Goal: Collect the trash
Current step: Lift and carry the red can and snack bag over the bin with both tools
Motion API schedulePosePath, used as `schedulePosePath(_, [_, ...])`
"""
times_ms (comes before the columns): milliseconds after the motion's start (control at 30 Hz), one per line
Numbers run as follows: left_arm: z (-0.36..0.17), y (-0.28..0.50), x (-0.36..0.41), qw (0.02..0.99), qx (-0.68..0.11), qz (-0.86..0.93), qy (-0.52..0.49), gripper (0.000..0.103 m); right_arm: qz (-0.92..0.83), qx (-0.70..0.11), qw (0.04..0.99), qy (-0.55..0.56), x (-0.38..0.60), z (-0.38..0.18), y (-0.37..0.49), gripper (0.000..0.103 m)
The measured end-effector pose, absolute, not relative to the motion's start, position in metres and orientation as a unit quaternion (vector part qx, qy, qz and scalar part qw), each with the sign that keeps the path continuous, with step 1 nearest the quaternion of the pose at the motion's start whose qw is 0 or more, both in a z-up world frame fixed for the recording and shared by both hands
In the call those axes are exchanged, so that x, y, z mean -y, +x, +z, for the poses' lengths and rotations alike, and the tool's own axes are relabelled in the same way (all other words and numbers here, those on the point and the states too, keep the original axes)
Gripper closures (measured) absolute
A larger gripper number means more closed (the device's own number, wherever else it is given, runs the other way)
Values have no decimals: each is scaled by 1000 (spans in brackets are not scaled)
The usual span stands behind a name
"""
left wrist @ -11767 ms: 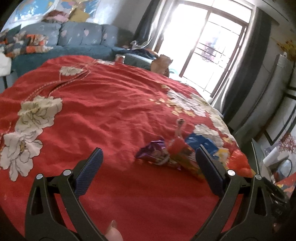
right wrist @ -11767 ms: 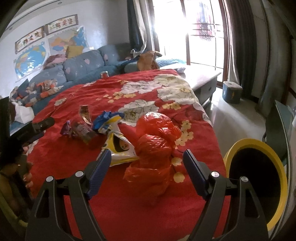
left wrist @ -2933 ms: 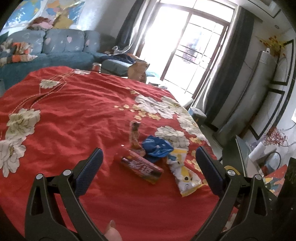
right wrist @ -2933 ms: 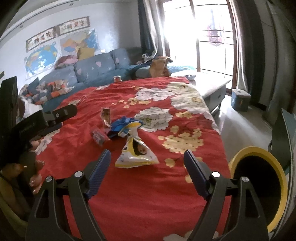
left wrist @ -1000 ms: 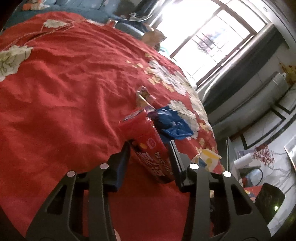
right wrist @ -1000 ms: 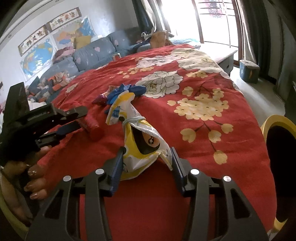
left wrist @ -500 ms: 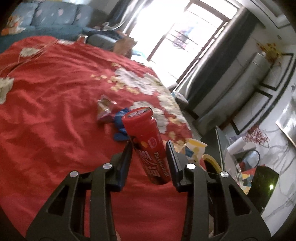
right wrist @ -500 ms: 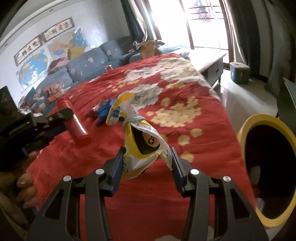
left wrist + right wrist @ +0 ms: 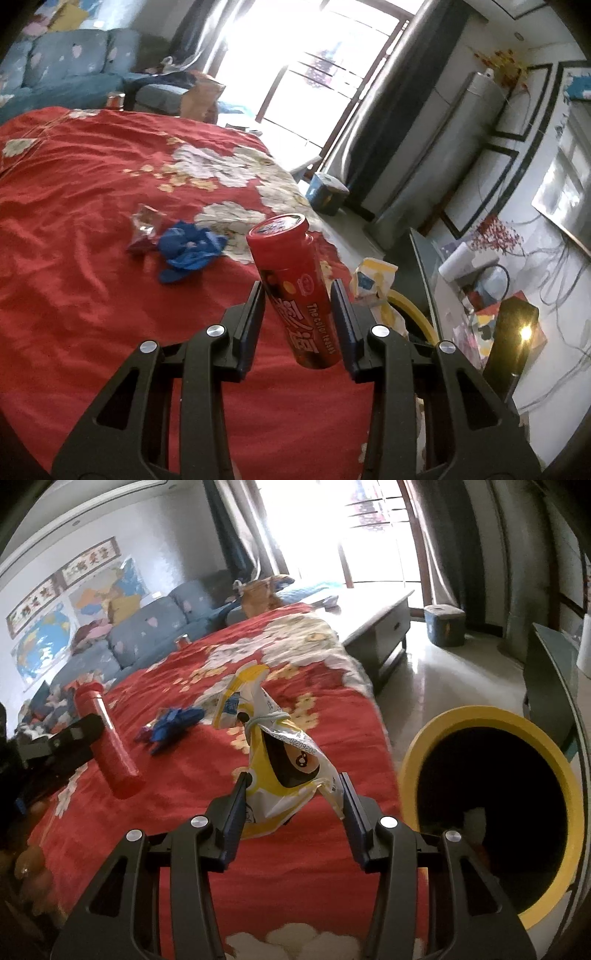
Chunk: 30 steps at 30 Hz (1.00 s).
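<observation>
Up front in the left wrist view our left gripper [image 9: 297, 291] clamps a red snack canister [image 9: 291, 291] above the red floral bedspread [image 9: 74, 295], while in the right wrist view our right gripper [image 9: 293, 781] pinches a knotted yellow snack bag [image 9: 280, 764] beside the yellow-rimmed bin [image 9: 413, 753]

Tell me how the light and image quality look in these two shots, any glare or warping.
Left wrist view: the window is blown out white, and a lamp glints on the black box; the fisheye bends the walls. Right wrist view: the window again washes out, the yellow bin interior is near black, and its rim looks slightly smeared.
</observation>
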<state>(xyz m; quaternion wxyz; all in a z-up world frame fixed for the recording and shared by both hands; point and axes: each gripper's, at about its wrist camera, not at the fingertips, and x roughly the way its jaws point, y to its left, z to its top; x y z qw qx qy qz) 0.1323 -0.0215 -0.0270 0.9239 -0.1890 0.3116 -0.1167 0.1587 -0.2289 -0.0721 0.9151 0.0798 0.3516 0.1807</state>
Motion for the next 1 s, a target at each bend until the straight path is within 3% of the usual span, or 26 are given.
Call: schedulePosePath(1000, [-27,154,160,916,-328,-223,-61,74,59,-345,925,147,346,-92,167,58])
